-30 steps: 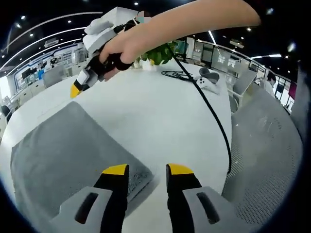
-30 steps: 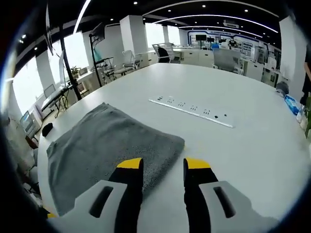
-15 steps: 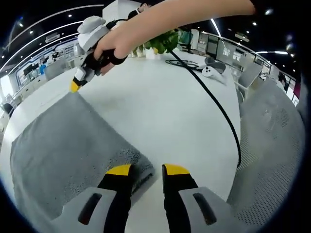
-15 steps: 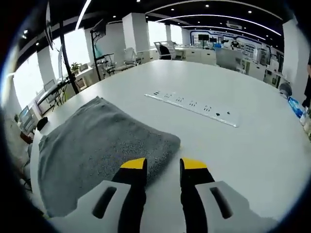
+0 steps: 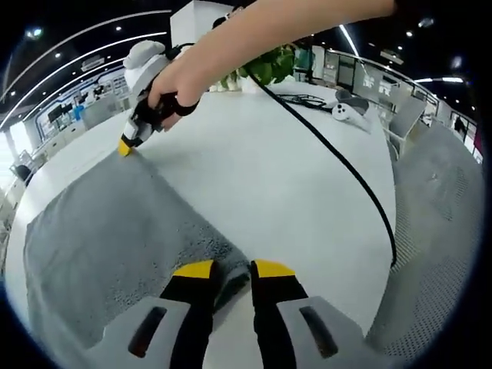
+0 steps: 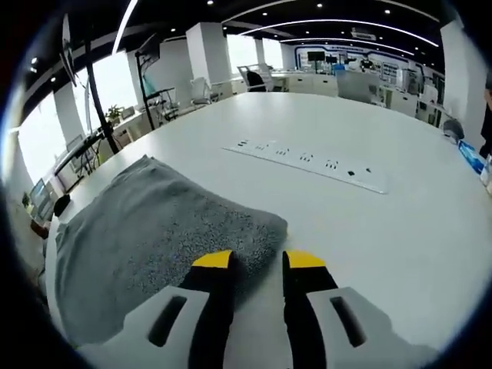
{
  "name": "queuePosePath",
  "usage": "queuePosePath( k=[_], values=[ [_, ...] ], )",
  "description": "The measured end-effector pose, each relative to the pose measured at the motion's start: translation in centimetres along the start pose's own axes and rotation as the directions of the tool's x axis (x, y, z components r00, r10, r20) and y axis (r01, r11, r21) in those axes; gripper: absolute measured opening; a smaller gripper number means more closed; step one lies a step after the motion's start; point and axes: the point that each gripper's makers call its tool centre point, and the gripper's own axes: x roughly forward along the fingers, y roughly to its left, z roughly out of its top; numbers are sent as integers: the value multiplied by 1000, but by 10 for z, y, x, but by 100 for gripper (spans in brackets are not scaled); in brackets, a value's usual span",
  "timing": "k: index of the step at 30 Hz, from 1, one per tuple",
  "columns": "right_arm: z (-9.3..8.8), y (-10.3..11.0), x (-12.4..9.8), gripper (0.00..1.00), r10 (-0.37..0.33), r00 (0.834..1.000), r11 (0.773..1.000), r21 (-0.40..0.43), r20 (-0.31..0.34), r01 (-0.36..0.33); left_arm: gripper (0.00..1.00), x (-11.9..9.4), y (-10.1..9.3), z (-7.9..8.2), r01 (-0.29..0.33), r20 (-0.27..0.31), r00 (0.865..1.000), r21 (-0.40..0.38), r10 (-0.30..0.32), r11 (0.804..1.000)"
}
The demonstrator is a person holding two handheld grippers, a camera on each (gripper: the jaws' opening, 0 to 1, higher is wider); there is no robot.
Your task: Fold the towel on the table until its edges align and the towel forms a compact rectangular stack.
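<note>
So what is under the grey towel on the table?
The grey towel lies flat on the white table, which shows on all sides. The fingers of each gripper straddle a corner. Anything beneath the cloth is covered, though no bulge shows.

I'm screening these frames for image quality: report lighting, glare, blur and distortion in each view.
Left gripper view: fisheye bends the table edge and ceiling lights; even light, no glare; towel texture is sharp, and the far plant looks soft. Right gripper view: bright windows at left wash out; the power strip curves with the lens; the towel stays crisp near the tongs, with soft shadow beneath its edge.
</note>
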Motion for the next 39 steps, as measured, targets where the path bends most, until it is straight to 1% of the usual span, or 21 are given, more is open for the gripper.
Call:
queuePosePath(
  k=[1, 2, 3, 4, 5, 6, 12, 17, 20, 23, 24, 25, 30, 33, 35, 39],
  values=[
    [0, 0, 1, 21, 1, 1000, 1000, 4, 0, -1, 15, 0, -1, 0, 1, 2, 1000, -3, -1, 1000],
    [-1, 0, 1, 19, 1, 1000, 1000, 9, -1, -1, 12, 1, 0, 0, -4, 3, 1000, 23, 4, 1000],
    [-1, 0, 1, 17, 1, 1000, 1000, 15, -1, -1, 9, 0, 2, 1, -14, 5, 1000, 34, 14, 999],
    [0, 1, 2, 14, 4, 1000, 1000, 20, 6, -4, 7, 1, 4, 2, -13, 6, 1000, 28, 13, 1000],
    [1, 0, 2, 10, 2, 1000, 1000, 26, 11, -3, 6, 1, 5, 2, -10, 8, 1000, 10, 10, 1000],
    [1, 0, 2, 8, 1, 1000, 1000, 31, 14, -1, 6, 1, 5, 2, -7, 10, 1000, -2, 7, 1000],
    [2, -4, 4, 3, -13, 1000, 998, 66, 23, 12, 5, 1, 5, 3, 7, 15, 1000, 11, -7, 1000],
    [4, -3, 4, 1, -6, 1000, 996, 89, 26, 4, 4, 1, 5, 3, 14, 21, 1000, 19, -15, 1000],
    [5, -3, 4, 1, -5, 1000, 995, 101, 29, 2, 4, 1, 6, 3, 20, 28, 999, 11, -21, 1000],
    [8, -1, 1, 1, -3, 999, 996, 91, 33, 0, 4, -1, 6, 5, 26, 39, 999, 1, -26, 1000],
    [9, -1, 0, 1, -4, 999, 996, 85, 33, 1, 4, -2, 5, 10, 39, 67, 997, -59, -35, 998],
    [10, -1, -1, 1, -8, 999, 997, 79, 33, 5, 4, -3, 7, 12, 39, 76, 997, -75, -33, 996],
    [15, 1, -4, 0, -4, 999, 998, 59, 36, 2, 4, -14, 11, 20, 32, 107, 994, -97, -21, 995],
    [19, 2, -5, 0, -4, 999, 999, 54, 43, 1, 4, -17, 12, 24, 26, 115, 993, -103, -14, 994],
    [22, 4, -7, 0, -4, 999, 999, 50, 52, 2, 4, -18, 11, 26, 20, 119, 993, -86, -10, 996],
    [26, 6, -10, 0, -3, 999, 1000, 24, 52, 2, 4, -20, 12, 28, 20, 128, 992, -95, -8, 995]
  ],
)
